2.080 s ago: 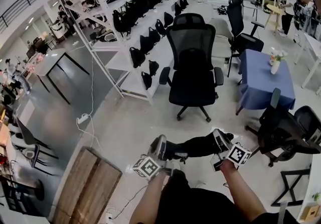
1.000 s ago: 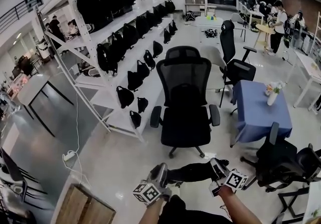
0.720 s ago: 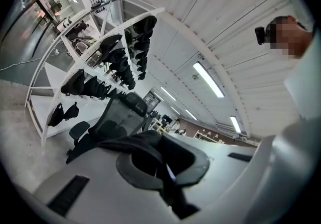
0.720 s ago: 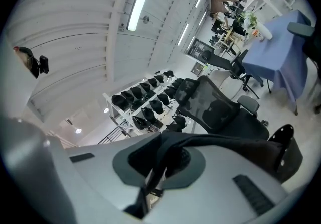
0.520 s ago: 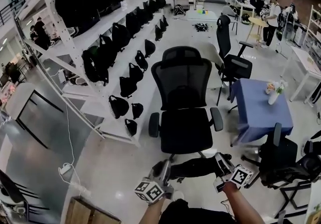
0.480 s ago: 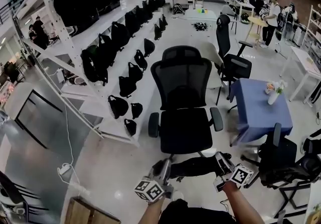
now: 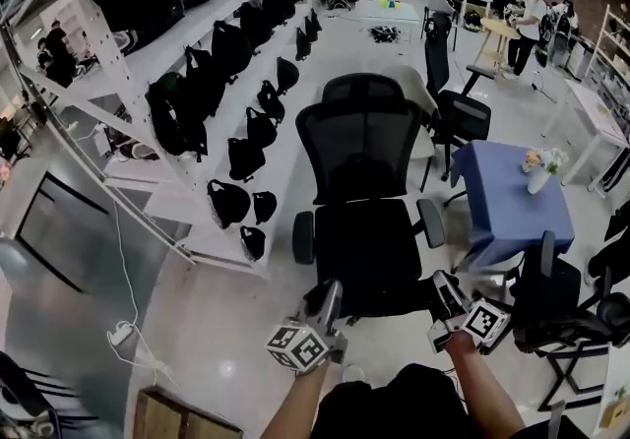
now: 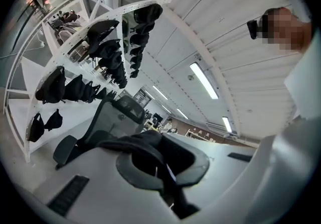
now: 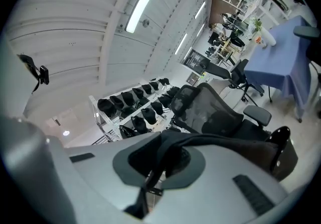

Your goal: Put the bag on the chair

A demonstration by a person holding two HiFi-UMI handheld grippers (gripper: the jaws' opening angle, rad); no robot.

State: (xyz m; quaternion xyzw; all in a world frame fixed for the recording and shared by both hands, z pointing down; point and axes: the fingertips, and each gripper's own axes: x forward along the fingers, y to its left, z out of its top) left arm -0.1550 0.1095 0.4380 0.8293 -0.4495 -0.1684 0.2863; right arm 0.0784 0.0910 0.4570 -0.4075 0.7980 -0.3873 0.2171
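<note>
Left hand-held gripper [image 7: 331,297], right hand-held gripper [image 7: 439,289]: bag [image 9: 235,147] slung between, above chair [image 7: 364,142]

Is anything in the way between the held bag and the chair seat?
Nothing visible. The bag hangs between the left gripper and right gripper, both shut on it, by the bare seat of the chair.

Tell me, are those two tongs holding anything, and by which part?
Yes: a black bag, stretched between them. The left tongs pinch the fabric at one end, the right tongs the fabric at the other end.
</note>
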